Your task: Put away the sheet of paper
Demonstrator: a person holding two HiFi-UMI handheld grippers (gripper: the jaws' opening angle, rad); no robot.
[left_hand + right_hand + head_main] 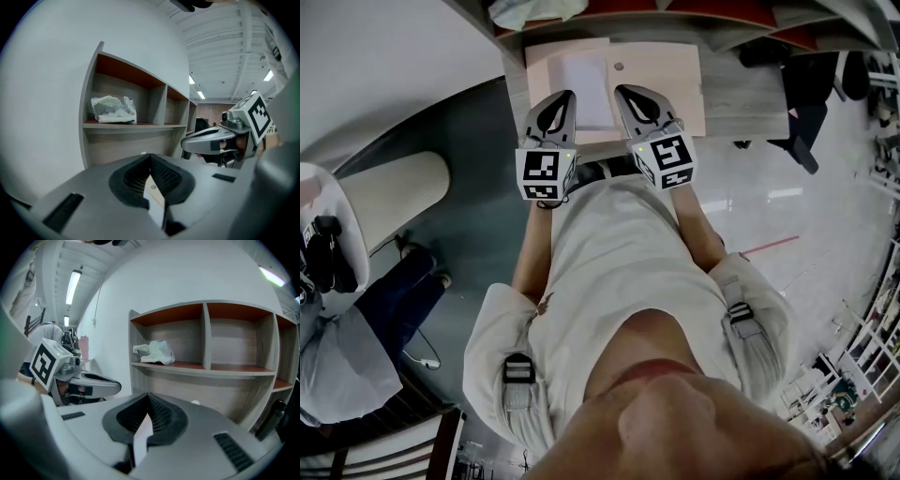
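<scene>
A white sheet of paper lies flat on a peach mat on the grey desk. My left gripper hovers at the sheet's near left edge and my right gripper at its near right edge. Each has its jaws shut with nothing between them. In the left gripper view the tips meet, with pale mat showing below them. The right gripper's tips meet the same way.
A wooden shelf unit rises behind the desk, with a crumpled plastic bag in its left compartment. A dark bottle stands at the desk's right end. A seated person is at my left, and a black chair stands at the right.
</scene>
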